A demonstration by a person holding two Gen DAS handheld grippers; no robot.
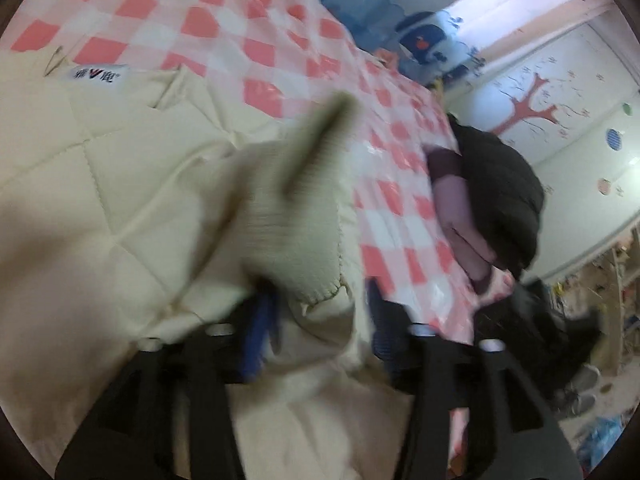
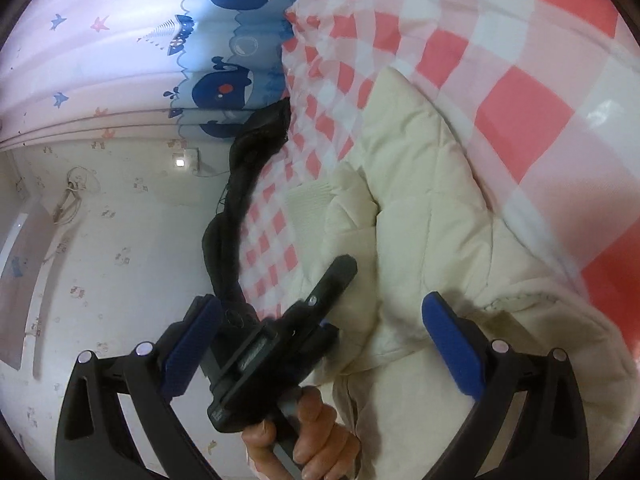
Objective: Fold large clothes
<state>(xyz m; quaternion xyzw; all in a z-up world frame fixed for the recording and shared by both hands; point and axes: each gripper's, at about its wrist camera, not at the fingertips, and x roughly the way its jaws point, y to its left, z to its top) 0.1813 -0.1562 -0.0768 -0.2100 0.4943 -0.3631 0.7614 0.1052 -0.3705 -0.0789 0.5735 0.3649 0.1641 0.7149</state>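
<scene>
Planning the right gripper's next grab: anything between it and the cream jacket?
Yes: the left gripper, held in a hand, sits between the right gripper's open fingers, right in front of the cream quilted jacket. Nothing else visible.

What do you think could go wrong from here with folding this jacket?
The cuff lies loose between the left gripper's open jaws, so it may flop back unfolded. The right gripper hangs open close to the left one, so they might collide or snag the jacket.
</scene>
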